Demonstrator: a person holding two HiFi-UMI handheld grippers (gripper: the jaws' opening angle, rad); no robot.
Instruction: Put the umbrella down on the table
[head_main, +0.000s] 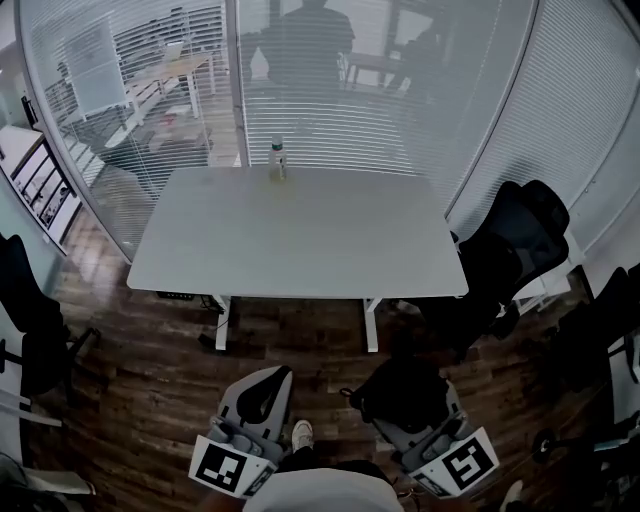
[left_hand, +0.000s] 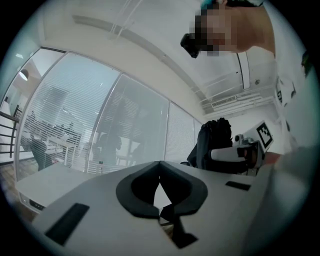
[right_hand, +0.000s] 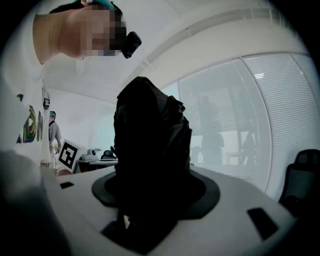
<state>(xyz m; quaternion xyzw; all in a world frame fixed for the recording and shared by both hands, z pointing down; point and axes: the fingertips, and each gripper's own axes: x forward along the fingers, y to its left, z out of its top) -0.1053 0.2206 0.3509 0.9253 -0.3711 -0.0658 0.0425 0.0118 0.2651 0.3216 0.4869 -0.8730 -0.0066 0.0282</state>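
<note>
A black folded umbrella (right_hand: 150, 140) stands up between the jaws of my right gripper (right_hand: 150, 176), which is shut on it. From the head view the umbrella (head_main: 400, 388) is a dark bundle at the lower right, over the wooden floor in front of the grey table (head_main: 300, 240). The left gripper view shows the umbrella (left_hand: 215, 142) held off to its right. My left gripper (head_main: 276, 374) hangs at the lower left, beside the right one. Its jaws meet at the tips (left_hand: 159, 163) and nothing is between them.
A clear bottle (head_main: 278, 158) stands at the table's far edge. Black office chairs sit at the table's right (head_main: 520, 240) and on the left (head_main: 25, 320). Glass walls with blinds (head_main: 400, 80) close off the room behind the table.
</note>
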